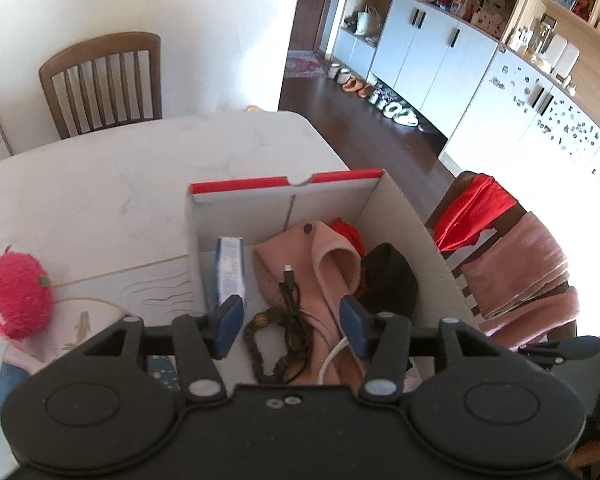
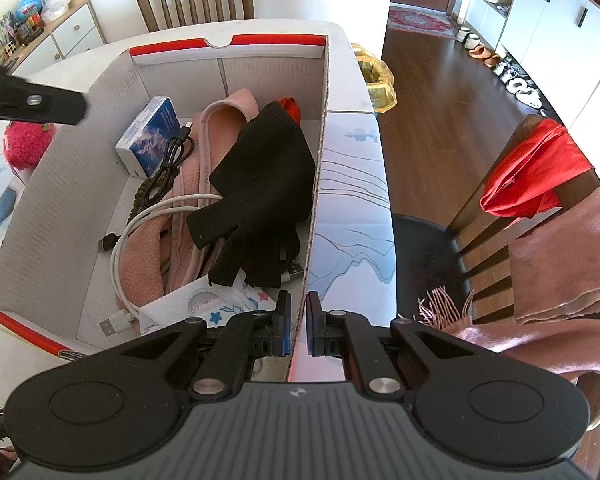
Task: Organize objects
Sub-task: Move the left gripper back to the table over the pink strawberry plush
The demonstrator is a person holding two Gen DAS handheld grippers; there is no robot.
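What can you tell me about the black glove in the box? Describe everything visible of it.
The black glove looks like knitted fabric, soft and limp. It lies inside the white cardboard box against the box's right wall, cuff towards the far end and fingers pointing to the near end. It rests on a pink cloth and over a white cable. A red item shows just beyond its cuff. Neither gripper touches it.

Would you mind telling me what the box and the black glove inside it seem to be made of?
The box looks like corrugated cardboard, matte white inside with a red rim: fluting shows along the cut edge of its side wall. The glove seems a knitted fabric, matte black; a fine mesh-like weave shows near its cuff, though the fibre cannot be told.
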